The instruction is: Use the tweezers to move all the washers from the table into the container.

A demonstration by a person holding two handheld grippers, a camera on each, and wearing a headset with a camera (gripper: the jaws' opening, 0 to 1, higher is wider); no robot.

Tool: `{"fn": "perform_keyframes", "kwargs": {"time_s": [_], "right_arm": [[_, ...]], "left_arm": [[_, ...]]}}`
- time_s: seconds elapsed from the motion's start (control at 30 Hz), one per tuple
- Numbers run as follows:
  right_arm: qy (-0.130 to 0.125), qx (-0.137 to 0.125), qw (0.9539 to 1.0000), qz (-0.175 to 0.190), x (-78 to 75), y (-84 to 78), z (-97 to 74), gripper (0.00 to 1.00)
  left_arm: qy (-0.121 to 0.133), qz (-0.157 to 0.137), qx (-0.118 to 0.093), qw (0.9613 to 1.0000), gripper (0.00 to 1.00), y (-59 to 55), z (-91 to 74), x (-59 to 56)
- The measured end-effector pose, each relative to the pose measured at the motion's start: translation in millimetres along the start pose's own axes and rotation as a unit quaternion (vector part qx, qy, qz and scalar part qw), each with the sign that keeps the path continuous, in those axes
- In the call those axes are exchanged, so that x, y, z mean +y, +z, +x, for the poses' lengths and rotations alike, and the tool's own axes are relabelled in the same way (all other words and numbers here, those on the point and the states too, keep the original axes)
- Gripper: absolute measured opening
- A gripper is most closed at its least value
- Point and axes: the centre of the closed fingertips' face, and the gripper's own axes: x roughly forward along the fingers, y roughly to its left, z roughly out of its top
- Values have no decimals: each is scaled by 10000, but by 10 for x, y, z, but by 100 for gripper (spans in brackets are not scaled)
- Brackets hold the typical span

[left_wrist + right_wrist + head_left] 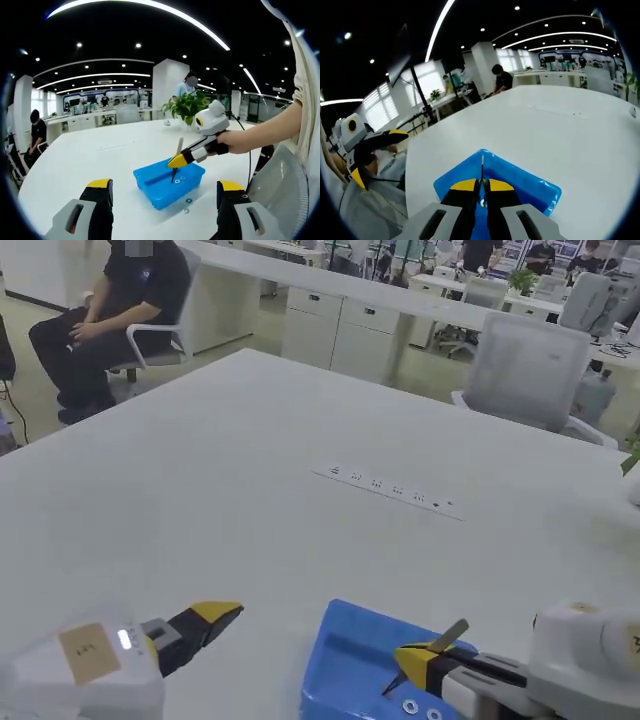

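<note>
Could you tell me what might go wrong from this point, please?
Two washers lie flat on the table beside the container; the tweezers in the right tongs could skid them away rather than lifting them. The left tongs hang open, clear of the container, so a knock might shift it.

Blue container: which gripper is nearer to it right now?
Right. The right gripper holds the tweezers over the container; the left gripper hangs open beside it, apart.
</note>
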Motion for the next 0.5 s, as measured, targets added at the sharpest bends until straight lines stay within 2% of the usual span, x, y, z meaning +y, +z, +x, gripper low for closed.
{"fn": "perform_keyframes", "kwargs": {"time_s": [0.2, 0.5], "right_arm": [[-34, 75, 9999, 76, -57, -44, 44, 3], [-60, 225, 9997, -45, -91, -111, 100, 3]], "left_arm": [[4, -9, 15, 10000, 87, -7, 0, 4], [-9, -13, 38, 10000, 87, -15, 6, 1]]}}
